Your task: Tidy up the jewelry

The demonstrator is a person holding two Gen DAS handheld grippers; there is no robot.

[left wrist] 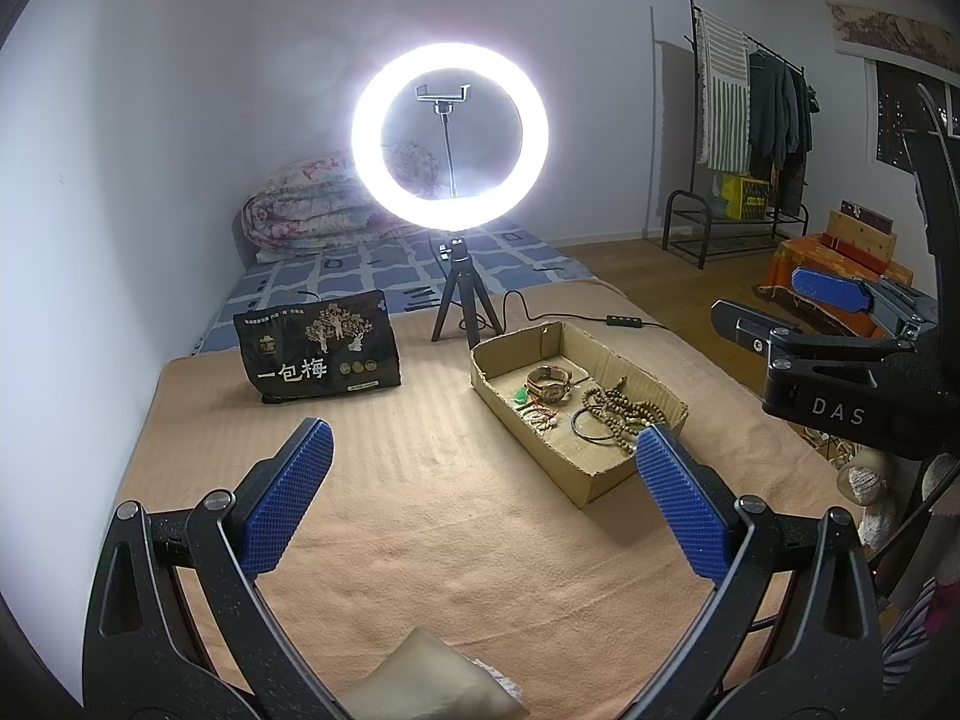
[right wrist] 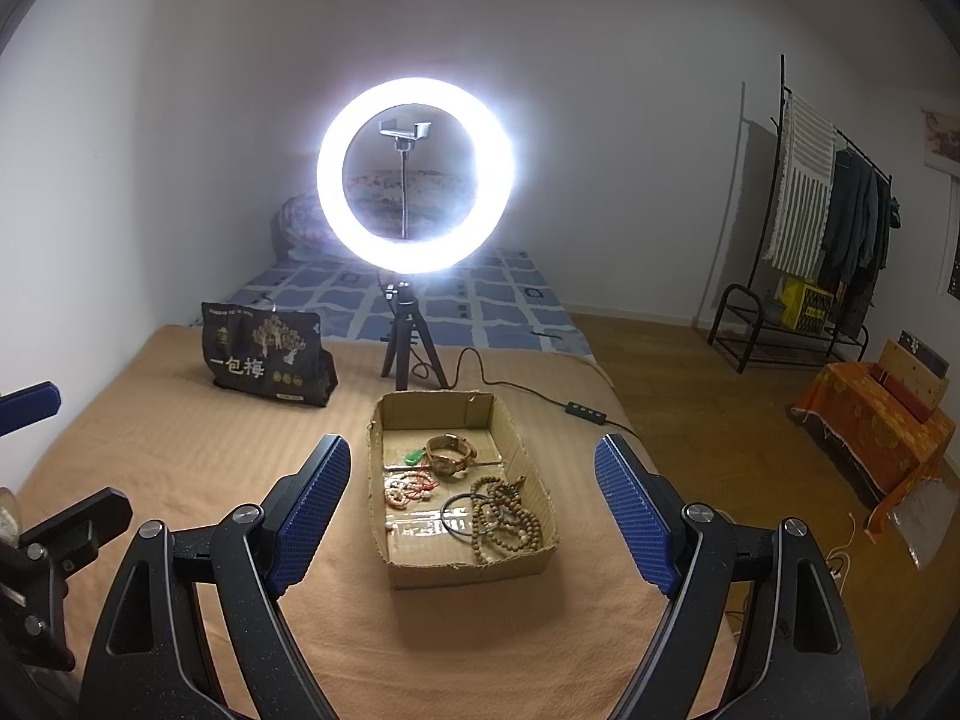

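Left gripper (left wrist: pixel 483 480): I held my jaws spread wide and empty above the tan blanket (left wrist: pixel 420 540), off to the box's left, likely leaving room for the other hand
Right gripper (right wrist: pixel 474 501): I held it equally wide, empty, lined up on the box as if to reach in
Shallow brown cardboard box (right wrist: pixel 468 567): it lay flat on the blanket, gathering the jewelry
Brown wooden bead strands (right wrist: pixel 504 519): heaped at the near right, touching a thin dark bangle (right wrist: pixel 459 513)
Gold-toned wristwatch (right wrist: pixel 449 456): farther back
Glowing white ring light (right wrist: pixel 415 175): it stood behind, lighting the box
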